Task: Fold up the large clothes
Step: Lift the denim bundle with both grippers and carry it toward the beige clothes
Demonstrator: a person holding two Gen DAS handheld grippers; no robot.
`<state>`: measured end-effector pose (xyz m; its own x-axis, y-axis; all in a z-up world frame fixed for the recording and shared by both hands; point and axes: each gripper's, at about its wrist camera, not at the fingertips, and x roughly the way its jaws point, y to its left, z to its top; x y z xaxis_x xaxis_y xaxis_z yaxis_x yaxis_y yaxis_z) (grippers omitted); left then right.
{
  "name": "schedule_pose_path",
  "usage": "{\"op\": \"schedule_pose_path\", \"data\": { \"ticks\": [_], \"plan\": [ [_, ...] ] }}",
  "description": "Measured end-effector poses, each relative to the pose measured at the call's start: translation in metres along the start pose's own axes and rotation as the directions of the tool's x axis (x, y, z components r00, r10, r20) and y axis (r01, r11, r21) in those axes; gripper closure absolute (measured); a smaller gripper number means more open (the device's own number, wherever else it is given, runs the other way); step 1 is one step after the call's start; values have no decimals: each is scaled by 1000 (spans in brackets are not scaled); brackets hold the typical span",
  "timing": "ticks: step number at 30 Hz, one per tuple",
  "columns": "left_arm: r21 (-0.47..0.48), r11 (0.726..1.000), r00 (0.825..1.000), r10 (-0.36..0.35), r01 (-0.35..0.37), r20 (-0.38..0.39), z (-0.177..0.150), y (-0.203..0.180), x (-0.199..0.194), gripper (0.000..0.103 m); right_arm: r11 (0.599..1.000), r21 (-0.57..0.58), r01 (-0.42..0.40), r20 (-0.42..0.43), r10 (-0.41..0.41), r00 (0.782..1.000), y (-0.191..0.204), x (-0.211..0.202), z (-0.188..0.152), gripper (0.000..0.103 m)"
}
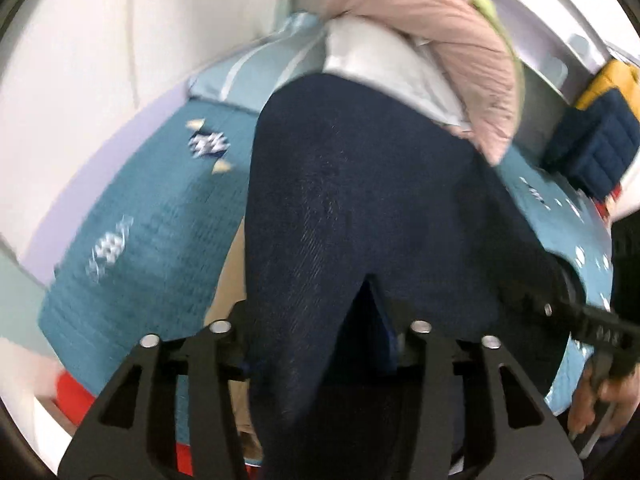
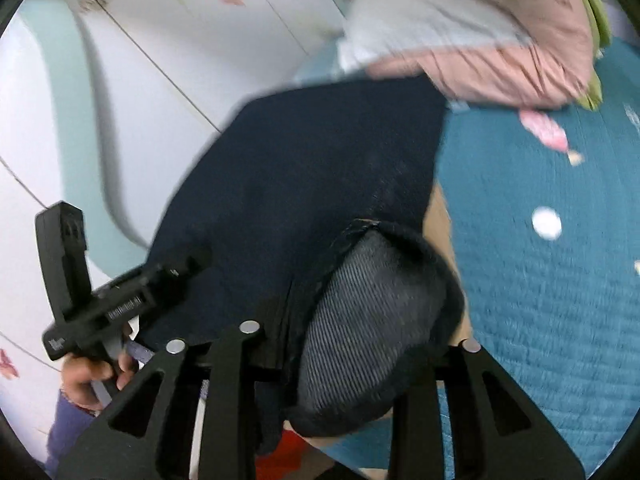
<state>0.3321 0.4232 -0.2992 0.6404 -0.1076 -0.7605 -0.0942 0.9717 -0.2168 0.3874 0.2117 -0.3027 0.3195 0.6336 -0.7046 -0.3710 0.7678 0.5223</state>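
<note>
A large dark navy denim garment (image 1: 352,180) (image 2: 320,160) lies stretched over a teal bed cover (image 1: 160,220) (image 2: 540,280), its near end draped over both grippers. My left gripper (image 1: 320,320) has the cloth running between its fingers, which hides the tips. My right gripper (image 2: 360,320) holds a bunched fold showing the paler inside of the denim; that wad fills the gap and hides the pads. Each gripper also shows in the other's view, the right gripper (image 1: 568,308) and the left gripper (image 2: 160,280), each with a hand (image 1: 600,400) (image 2: 88,380) on its handle.
A pink puffer jacket (image 1: 460,60) (image 2: 500,40) and a white cloth (image 1: 372,56) (image 2: 400,28) lie at the garment's far end. A tan piece (image 1: 228,288) (image 2: 440,216) peeks from under it. A navy and yellow quilted item (image 1: 592,136) sits at the right, a striped pillow (image 1: 260,68) behind.
</note>
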Motion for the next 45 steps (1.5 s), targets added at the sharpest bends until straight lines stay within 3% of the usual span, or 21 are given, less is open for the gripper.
{"op": "schedule_pose_path", "data": {
  "ticks": [1,3,7,9,13,15,18,22,23,27,30,34,37,40,42,45],
  "plan": [
    [-13,1000,1000,-1,1,3,-3,3,2,47,1000,13,19,-5,-19,1000,-7,3,-4,62],
    [-14,1000,1000,19,-18,16,-7,5,0,31,1000,22,18,-3,-18,1000,-14,5,-9,55],
    [18,997,996,79,-80,44,-8,5,-21,30,1000,1,27,21,-27,999,-19,-15,-13,52],
    [31,993,989,106,-110,101,-2,4,-43,28,999,-8,36,53,-35,998,-20,-34,-13,50],
    [29,995,978,90,-97,190,14,-9,-70,23,997,-41,61,156,-53,986,-18,-73,4,46],
    [49,997,984,52,-62,172,26,-20,-68,24,993,-101,66,178,-48,983,-8,-74,22,57],
    [97,993,989,60,-74,138,38,-40,-48,23,994,-101,-29,144,43,989,2,-55,55,79],
    [79,995,996,62,-67,68,61,-46,-5,23,994,-101,-35,66,42,997,11,-13,78,81],
    [67,994,995,82,-86,57,66,-43,6,22,996,-88,-13,17,15,1000,8,5,81,81],
    [48,990,989,137,-134,-63,83,-34,49,22,997,-34,74,-76,-77,994,-14,48,80,103],
    [84,984,982,163,-156,-97,85,-36,67,22,998,-5,67,-96,-67,993,-28,60,79,103],
    [69,989,986,140,-134,-92,86,-39,76,22,998,20,67,-111,-64,992,-45,71,83,103],
    [113,977,980,190,-182,-64,84,-50,68,22,999,3,36,-83,-36,996,-38,52,81,103],
    [123,973,979,201,-197,-19,75,-55,42,22,998,-54,22,-42,-24,999,-18,20,68,92],
    [124,971,979,204,-203,4,60,-54,21,21,994,-104,24,-31,-27,999,-4,1,54,77],
    [133,965,974,226,-225,4,34,-52,0,21,988,-154,6,-39,-13,999,7,-12,35,72]
  ]
}}
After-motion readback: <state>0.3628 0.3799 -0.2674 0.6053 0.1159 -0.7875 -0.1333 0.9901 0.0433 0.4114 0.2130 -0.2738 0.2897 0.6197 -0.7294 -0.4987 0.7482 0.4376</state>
